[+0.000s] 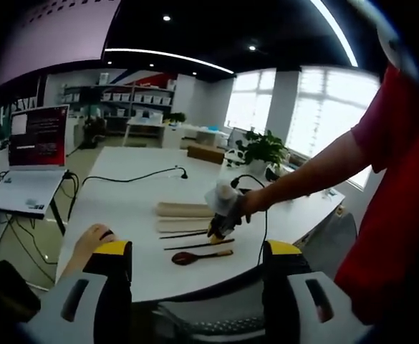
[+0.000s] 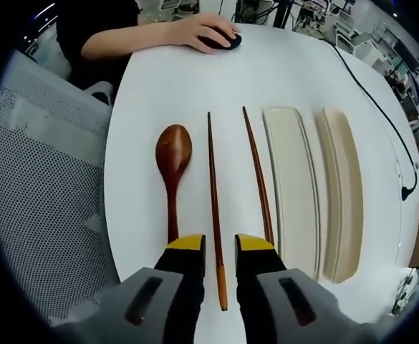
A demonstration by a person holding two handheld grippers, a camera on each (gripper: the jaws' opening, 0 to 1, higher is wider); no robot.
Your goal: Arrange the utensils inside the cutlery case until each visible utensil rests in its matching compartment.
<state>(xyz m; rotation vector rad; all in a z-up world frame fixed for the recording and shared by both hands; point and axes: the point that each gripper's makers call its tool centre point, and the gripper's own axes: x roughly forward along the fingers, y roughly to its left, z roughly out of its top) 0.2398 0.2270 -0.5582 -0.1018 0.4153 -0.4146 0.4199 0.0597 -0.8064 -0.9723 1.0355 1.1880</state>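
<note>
Right claw poised low over the white surface, jaws parted with a narrow gap that straddles the near end of one wooden chopstick; nothing is clamped, and contact cannot be confirmed. Left claw held back from the surface edge, jaws wide apart and empty, looking across at the right claw over the utensils. Utensils lie in a parallel row: a wooden spoon with an oval bowl and thin handle, the straddled chopstick, then a second chopstick angled slightly toward the case. Both sticks are slender, tapered, dark reddish-brown and smooth, the first paler orange at its near tip. Just beyond lie two long, shallow, cream halves, the case tray and the case lid, with rounded ends and raised rims; which half is which is a judgement. No utensil sits in the case yet. Likely hazards: a thin, round stick may roll or pivot as the jaws shut, slipping out or nudging the neighbouring spoon handle; a grasp at the very end leaves the far tip free to droop and catch the tray rim. Another person's hand rests on a mouse at the far edge; a mesh chair stands beside the surface.
</note>
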